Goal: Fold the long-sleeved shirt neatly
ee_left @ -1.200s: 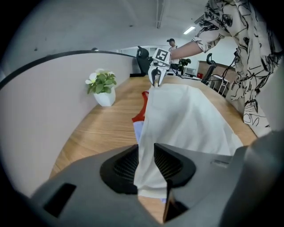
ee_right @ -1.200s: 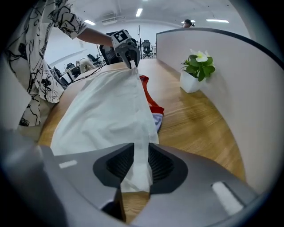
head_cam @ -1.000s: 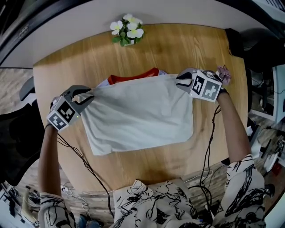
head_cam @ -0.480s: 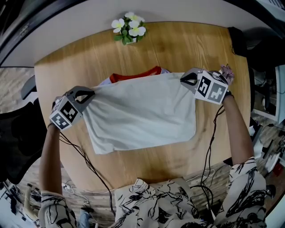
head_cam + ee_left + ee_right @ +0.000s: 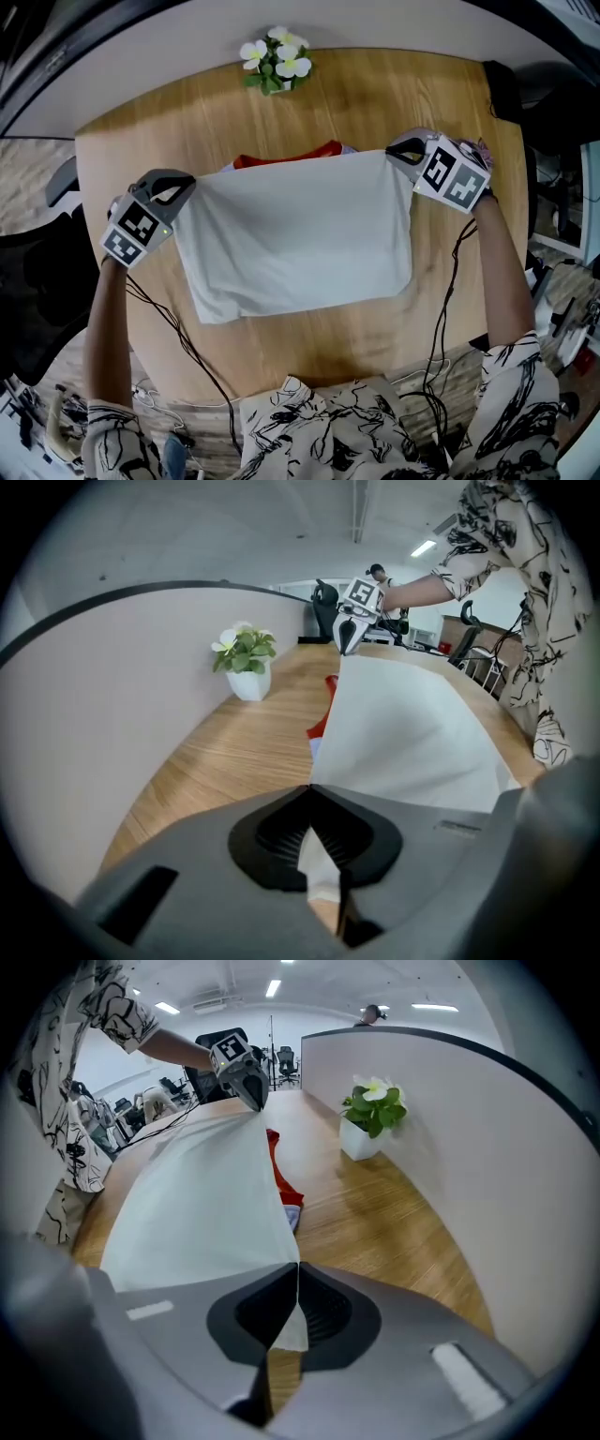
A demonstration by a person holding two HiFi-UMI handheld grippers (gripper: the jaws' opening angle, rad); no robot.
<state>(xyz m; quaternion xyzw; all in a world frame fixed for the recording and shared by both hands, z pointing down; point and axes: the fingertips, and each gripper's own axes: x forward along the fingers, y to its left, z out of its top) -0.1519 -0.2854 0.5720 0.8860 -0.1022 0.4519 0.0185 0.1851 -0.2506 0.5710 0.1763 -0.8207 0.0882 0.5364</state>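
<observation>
Left tool is clamped tight on the far left corner of the shirt. Right tool, whose jaws have just been closing, pinches the far right corner. The shirt lies mid-surface, its far edge taut between both tools and a red collar showing beyond it.
</observation>
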